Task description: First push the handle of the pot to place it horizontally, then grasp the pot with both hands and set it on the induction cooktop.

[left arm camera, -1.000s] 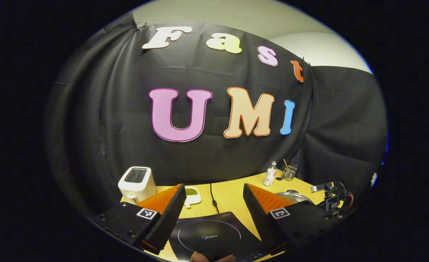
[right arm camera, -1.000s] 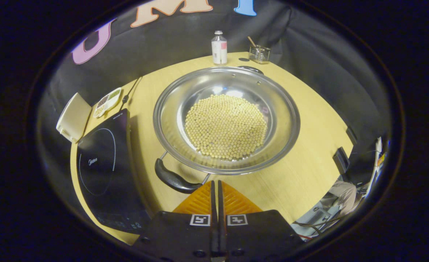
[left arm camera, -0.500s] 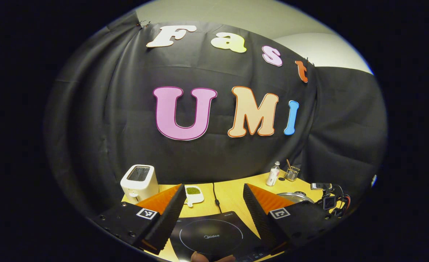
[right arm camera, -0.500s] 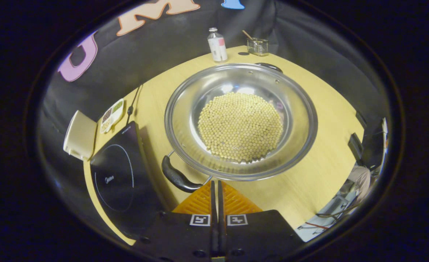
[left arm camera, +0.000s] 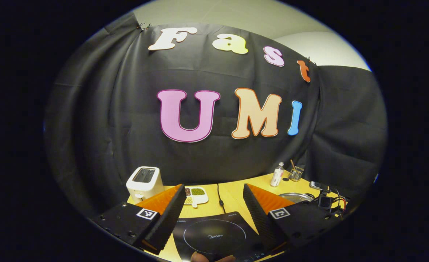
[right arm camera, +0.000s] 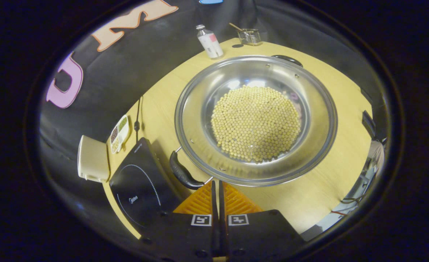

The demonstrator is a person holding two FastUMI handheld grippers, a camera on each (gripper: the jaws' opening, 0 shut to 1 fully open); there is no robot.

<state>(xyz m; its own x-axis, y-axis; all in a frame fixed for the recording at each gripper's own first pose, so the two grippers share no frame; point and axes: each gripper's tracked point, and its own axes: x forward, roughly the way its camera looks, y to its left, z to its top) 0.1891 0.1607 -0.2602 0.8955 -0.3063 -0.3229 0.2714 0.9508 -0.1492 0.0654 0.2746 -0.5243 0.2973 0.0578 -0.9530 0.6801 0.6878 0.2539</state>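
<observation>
Right tongs (right arm camera: 216, 185) pressed together, tips just beside black handle (right arm camera: 181, 174) of pot (right arm camera: 256, 120). Pot full of beans, on bench (right arm camera: 323, 189), beside cooktop (right arm camera: 138, 189). Left tongs (left arm camera: 213, 196) spread apart, above cooktop (left arm camera: 214, 236).

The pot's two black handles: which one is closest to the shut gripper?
The curved black handle at the steel pot's near rim, beside the right gripper; the other handle sits across.

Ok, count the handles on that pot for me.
2. One black handle sits on the near rim of the pot, just ahead of the shut right gripper. The other handle is on the far rim, partly hidden behind it.
</observation>
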